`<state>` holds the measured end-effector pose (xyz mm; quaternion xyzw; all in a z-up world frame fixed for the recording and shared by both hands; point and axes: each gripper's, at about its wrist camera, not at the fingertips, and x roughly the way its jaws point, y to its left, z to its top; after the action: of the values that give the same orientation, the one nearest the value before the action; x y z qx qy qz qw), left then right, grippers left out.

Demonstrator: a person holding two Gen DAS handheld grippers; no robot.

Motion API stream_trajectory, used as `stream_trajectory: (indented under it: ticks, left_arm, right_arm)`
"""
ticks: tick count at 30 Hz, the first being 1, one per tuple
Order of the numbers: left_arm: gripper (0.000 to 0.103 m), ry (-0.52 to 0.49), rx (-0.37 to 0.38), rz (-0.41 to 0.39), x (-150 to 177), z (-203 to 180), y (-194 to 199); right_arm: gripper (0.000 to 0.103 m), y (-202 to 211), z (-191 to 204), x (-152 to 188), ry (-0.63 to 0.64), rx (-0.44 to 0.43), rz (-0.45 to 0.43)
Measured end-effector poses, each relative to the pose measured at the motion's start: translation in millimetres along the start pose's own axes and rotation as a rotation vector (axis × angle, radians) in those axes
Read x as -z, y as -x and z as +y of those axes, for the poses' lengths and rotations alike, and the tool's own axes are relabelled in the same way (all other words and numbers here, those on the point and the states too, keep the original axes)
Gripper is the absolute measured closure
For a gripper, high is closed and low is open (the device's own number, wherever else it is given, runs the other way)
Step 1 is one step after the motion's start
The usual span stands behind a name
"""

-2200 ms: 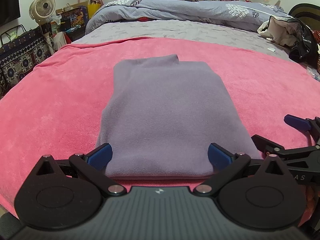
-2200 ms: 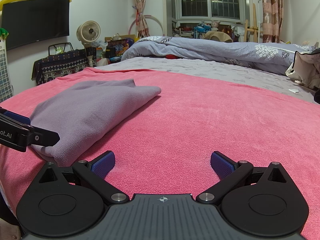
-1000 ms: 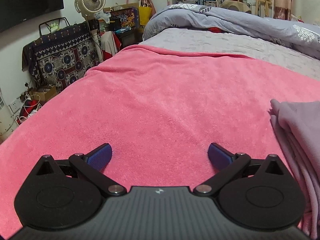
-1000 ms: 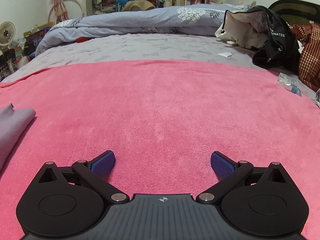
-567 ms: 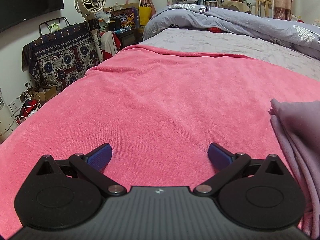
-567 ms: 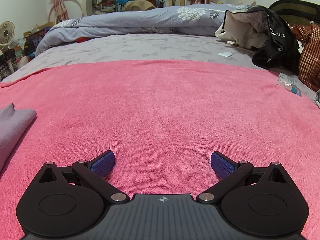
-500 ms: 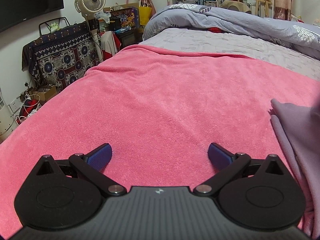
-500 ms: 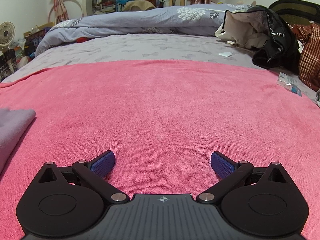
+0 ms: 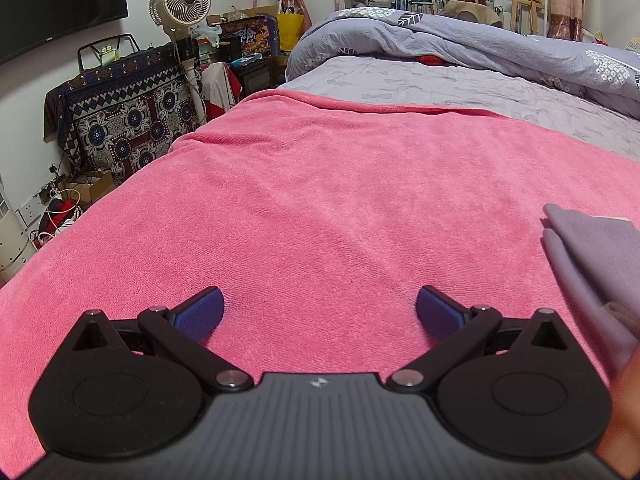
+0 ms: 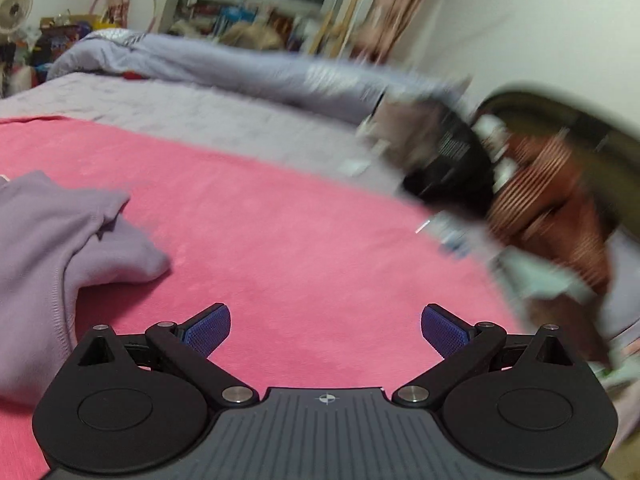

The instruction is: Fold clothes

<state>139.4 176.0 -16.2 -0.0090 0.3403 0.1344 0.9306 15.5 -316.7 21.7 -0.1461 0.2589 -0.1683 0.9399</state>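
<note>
A lilac fleece garment (image 9: 592,264) lies on the pink blanket (image 9: 320,208) at the right edge of the left wrist view. In the right wrist view the same lilac garment (image 10: 44,248) looks rumpled and lifted at the left, with a fold hanging open. My left gripper (image 9: 319,312) rests open over bare blanket, left of the garment. My right gripper (image 10: 326,330) is open too, to the garment's right, with nothing between its blue pads. A bare hand (image 9: 624,408) shows at the lower right of the left wrist view, beside the cloth.
A grey quilt (image 9: 460,48) is bunched at the far end of the bed. A fan (image 9: 182,2) and a patterned-cloth-covered rack (image 9: 124,120) stand off the left side. Dark bags and plaid cloth (image 10: 520,188), blurred, are piled at the bed's right.
The right gripper has swung sharply, its view now blurred and tilted, and the lilac garment looks lifted and rumpled. The left gripper has stayed put; a hand has appeared by the cloth.
</note>
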Motion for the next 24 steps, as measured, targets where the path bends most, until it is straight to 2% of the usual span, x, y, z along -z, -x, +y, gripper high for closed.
stream_trajectory:
  ticks: [2,4,10,21,23,24]
  left_arm:
    - [0.000,0.000,0.000,0.000,-1,1,1]
    - [0.000,0.000,0.000,0.000,0,0,0]
    - [0.000,-0.001,-0.001,0.000,0,-1,-1]
    - [0.000,-0.001,-0.017,0.004,-2,-3,-1]
    - [0.000,0.029,0.009,0.026,-6,-1,4]
    - [0.001,0.028,0.054,0.007,-5,0,17]
  right_arm:
    - [0.000,25,2,-3,0.000,0.062,-0.115]
    - [0.000,40,5,-10,-0.019,0.088,-0.181]
    - [0.000,64,9,-38,-0.128,-0.044,-0.310]
    - [0.000,72,85,-38,-0.017,-0.326,-0.166]
    - [0.000,73,99,-38,0.004,-0.378,-0.138]
    - [0.000,71,106,-37,0.015,-0.372,-0.120]
